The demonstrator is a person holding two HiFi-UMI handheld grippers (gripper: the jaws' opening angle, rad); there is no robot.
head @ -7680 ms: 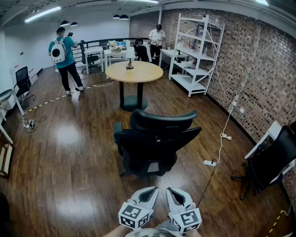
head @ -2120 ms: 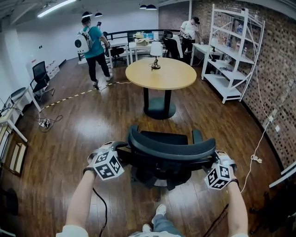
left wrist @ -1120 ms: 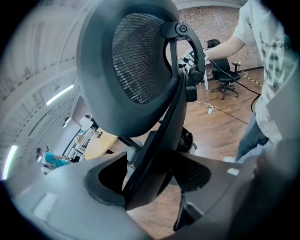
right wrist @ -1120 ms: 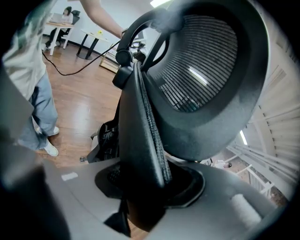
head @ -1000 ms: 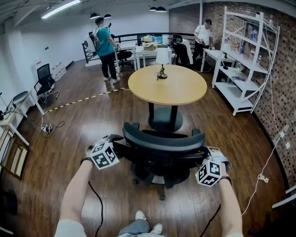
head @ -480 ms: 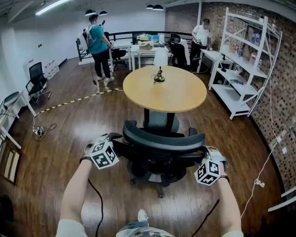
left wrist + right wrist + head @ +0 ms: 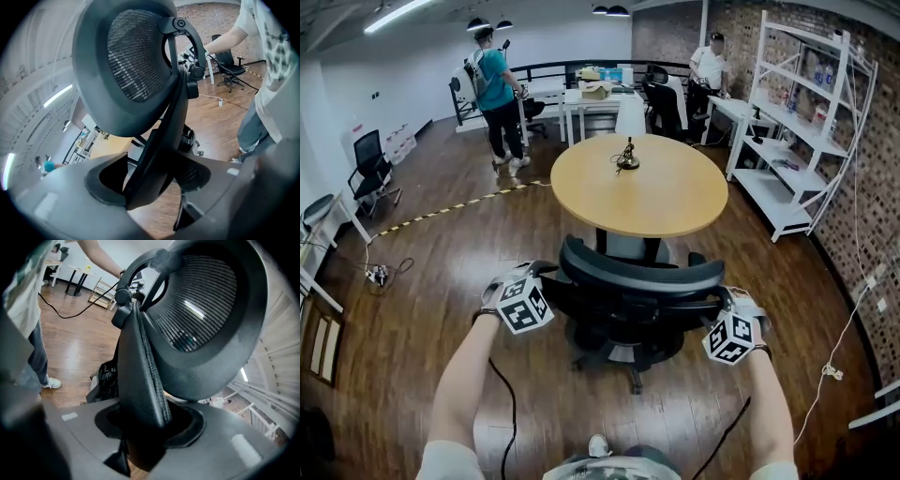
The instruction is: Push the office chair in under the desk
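Gripping the black office chair (image 7: 639,281) by its back, both tools hold on tight, one at each side. The left gripper (image 7: 542,284) is at the left edge of the chair back, and the left gripper view shows its two jaws squeezed on that thin dark edge. The right gripper (image 7: 720,307) is at the right edge, and its own view shows its jaws pinching the edge the same way, with the curved mesh headrest (image 7: 206,310) up above. The person's two bare arms reach out to the tools, and one shoe (image 7: 600,444) peeks in at the bottom. The chair stands on the shiny wood floor (image 7: 412,309), facing the round desk (image 7: 656,202). The top of its back is close to the desk's near rim. The seat is hidden behind the back, so I cannot tell how far under it goes. A small dark lamp (image 7: 626,156) sits on the desk. Far off, a person in a teal shirt (image 7: 492,80) stands by white tables, and white shelves (image 7: 806,122) line the brick wall.
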